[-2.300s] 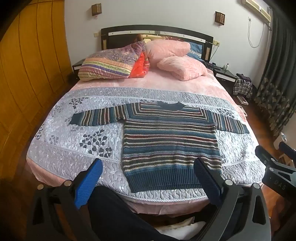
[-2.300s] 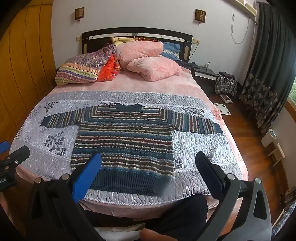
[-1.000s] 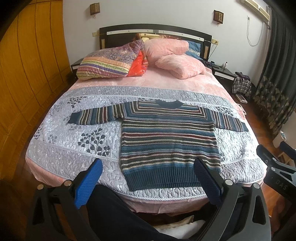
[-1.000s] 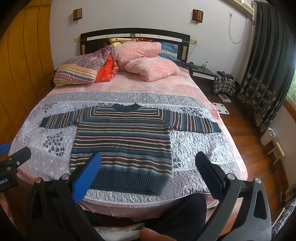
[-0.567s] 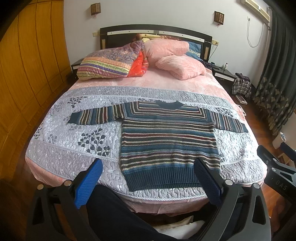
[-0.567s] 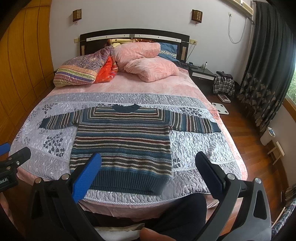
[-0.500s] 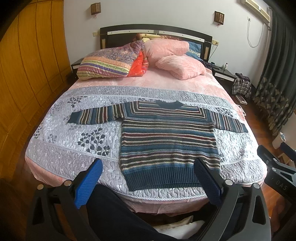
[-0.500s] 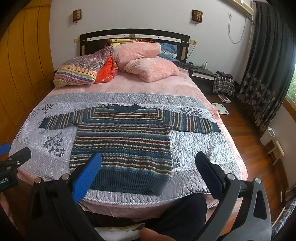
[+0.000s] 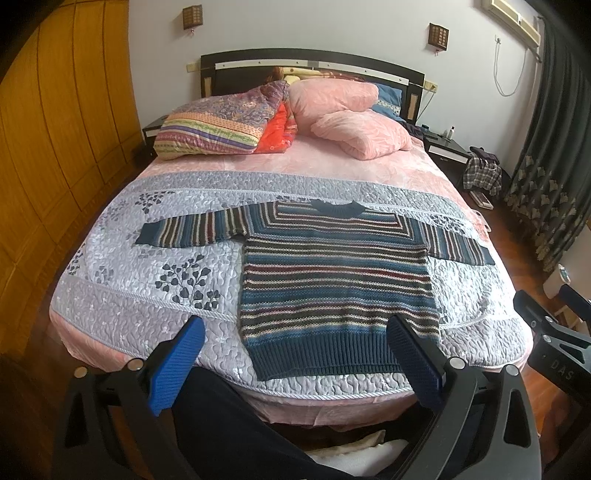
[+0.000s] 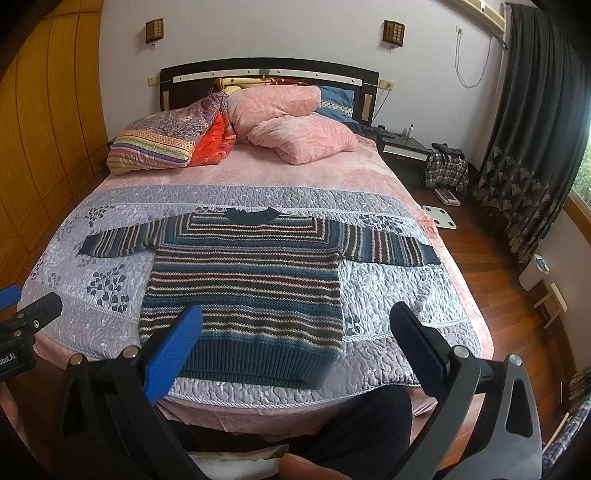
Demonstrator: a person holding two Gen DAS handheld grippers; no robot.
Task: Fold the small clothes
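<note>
Lying flat near the quilted bedspread's (image 9: 110, 295) near edge, striped knit sweater (image 9: 332, 280), sleeves spread; left gripper (image 9: 295, 354) and right gripper (image 10: 295, 343) gape wide, empty, above.

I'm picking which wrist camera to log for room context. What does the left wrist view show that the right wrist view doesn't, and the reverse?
Only the left wrist view shows the open left gripper up close and the air conditioner high on the wall. Only the right wrist view shows the open right gripper up close, the white bathroom scale on the floor, and a window edge past the curtain. Both show the striped sweater lying flat, sleeves spread, on the grey quilt, with the pink pillows at the headboard.
</note>
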